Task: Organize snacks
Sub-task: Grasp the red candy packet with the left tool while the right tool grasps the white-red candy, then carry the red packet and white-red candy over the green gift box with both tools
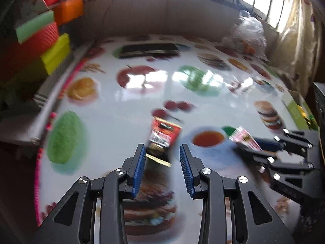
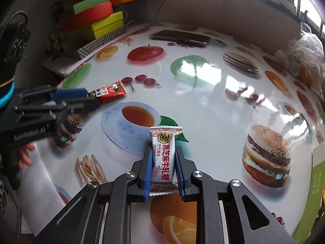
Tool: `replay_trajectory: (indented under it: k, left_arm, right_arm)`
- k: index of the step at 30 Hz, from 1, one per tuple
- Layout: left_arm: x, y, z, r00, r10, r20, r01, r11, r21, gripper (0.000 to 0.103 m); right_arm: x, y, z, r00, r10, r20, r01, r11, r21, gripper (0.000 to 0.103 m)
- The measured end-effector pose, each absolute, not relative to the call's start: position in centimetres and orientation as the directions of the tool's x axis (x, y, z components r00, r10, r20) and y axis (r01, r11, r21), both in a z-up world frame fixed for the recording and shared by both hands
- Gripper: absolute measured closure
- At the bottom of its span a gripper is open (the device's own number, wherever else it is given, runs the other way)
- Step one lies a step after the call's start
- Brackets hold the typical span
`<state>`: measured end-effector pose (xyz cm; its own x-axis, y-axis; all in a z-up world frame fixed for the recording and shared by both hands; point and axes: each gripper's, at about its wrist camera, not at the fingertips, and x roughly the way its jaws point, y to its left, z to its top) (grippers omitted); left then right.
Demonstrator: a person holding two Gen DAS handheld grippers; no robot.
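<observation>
A red snack packet stands blurred between the blue pads of my left gripper. From the right wrist view that left gripper is shut on the red packet, which sticks out of its tips just above the printed tablecloth. My right gripper is shut on a white candy packet with red lettering, both pads pressing its sides. The left wrist view has the right gripper at the right with the white packet in its tips.
A dark phone lies at the table's far side. Stacked coloured boxes crowd the left edge. A clear plastic bag of items sits at the back right, a green and white box at the right edge. A person's fingers show under the left gripper.
</observation>
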<state>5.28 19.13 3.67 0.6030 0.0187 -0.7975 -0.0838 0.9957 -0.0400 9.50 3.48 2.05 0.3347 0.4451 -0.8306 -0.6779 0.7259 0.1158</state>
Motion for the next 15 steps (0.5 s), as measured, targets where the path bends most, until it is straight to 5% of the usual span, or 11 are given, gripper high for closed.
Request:
replay_trajectory:
  k: [15]
  left_arm:
    - [8.1, 18.4, 2.0, 0.533, 0.019, -0.846, -0.016, 1.000, 0.013, 0.067]
  right_arm:
    - [9.6, 3.1, 2.0, 0.329, 0.463, -0.823, -0.663, 0.734, 0.148, 0.082]
